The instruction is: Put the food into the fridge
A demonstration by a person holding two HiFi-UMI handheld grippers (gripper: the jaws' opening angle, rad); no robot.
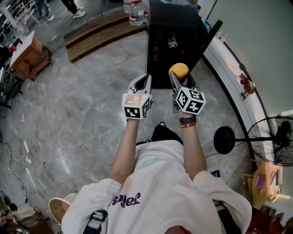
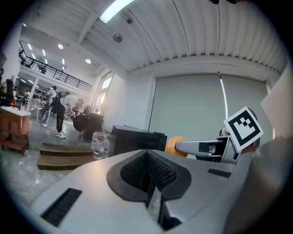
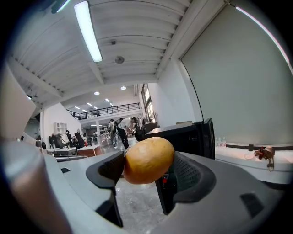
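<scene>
A round yellow-orange piece of food [image 1: 178, 69] sits between the jaws of my right gripper [image 1: 179, 75], which is shut on it; in the right gripper view the food [image 3: 149, 159] is pinched between the dark pads. The black fridge [image 1: 171, 41] stands just ahead on the floor with its door [image 1: 209, 34] swung open to the right, and items show on its shelves. My left gripper [image 1: 142, 81] hovers beside the right one, shut and empty. In the left gripper view its jaws [image 2: 153, 192] meet, with the fridge [image 2: 135, 139] and the food [image 2: 170, 145] beyond.
Water bottles [image 1: 136, 11] stand behind the fridge next to a low wooden platform [image 1: 98, 33]. A white ledge [image 1: 229, 59] curves along the right. A floor fan [image 1: 274, 137] stands at the right, a wooden table [image 1: 29, 57] at the far left. The floor is grey marble.
</scene>
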